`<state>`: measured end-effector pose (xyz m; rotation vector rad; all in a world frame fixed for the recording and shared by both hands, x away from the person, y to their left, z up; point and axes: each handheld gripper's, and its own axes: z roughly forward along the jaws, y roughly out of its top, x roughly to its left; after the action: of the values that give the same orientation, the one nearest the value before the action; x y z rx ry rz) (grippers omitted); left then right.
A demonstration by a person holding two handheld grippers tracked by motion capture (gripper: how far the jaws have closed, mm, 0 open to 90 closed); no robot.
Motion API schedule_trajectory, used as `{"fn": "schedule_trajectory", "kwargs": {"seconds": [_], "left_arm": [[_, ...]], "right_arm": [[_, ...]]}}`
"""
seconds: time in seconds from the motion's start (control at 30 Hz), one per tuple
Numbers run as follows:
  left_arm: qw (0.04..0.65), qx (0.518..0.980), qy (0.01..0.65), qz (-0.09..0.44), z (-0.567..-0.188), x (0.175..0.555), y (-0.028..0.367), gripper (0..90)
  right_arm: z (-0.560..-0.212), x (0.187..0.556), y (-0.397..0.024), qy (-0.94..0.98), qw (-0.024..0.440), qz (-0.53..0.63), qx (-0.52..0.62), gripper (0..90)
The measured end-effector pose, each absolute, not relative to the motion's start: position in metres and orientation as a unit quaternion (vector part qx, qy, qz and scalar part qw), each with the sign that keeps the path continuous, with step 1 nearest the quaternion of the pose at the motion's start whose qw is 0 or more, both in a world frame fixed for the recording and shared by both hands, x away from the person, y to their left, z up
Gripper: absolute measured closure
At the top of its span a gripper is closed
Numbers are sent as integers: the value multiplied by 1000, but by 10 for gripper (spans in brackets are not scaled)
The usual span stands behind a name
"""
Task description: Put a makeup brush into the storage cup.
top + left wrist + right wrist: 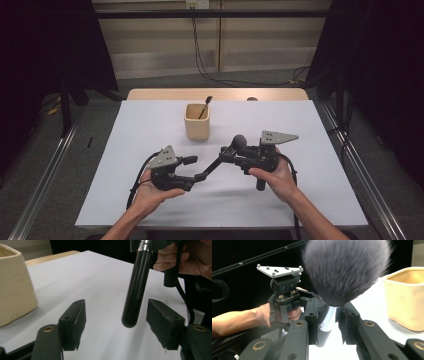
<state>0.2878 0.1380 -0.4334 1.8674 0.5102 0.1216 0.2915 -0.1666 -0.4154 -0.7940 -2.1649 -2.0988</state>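
One makeup brush [344, 272]: fluffy grey dome bristles, shiny metal ferrule, glossy black rounded handle, held above white table [300, 200]. Right gripper [327, 315] pinching ferrule. Left gripper [116, 320] spread, handle tip between pads, untouched. One cream ceramic cup [197, 121], squarish, rear centre.

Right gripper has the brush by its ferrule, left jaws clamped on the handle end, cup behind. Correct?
Not quite: the left gripper is open, its jaws clear of the handle, per the left gripper view. The right gripper does hold the brush with the cup behind.
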Motion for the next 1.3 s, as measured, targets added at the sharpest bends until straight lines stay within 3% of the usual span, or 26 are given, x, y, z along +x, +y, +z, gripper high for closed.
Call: {"fn": "schedule_trajectory", "kwargs": {"seconds": [0.1, 0.43, 1.3], "left_arm": [[565, 792, 223, 57, -433, 289, 139, 206], [561, 794, 222, 72, -434, 290, 140, 48], [553, 800, 222, 67, -431, 290, 138, 24]], "right_arm": [[-415, 293, -169, -699, 10, -668, -255, 717], [-414, 293, -176, -710, 13, -652, -267, 717], [-394, 314, -179, -776, 12, -567, -276, 718]]}}
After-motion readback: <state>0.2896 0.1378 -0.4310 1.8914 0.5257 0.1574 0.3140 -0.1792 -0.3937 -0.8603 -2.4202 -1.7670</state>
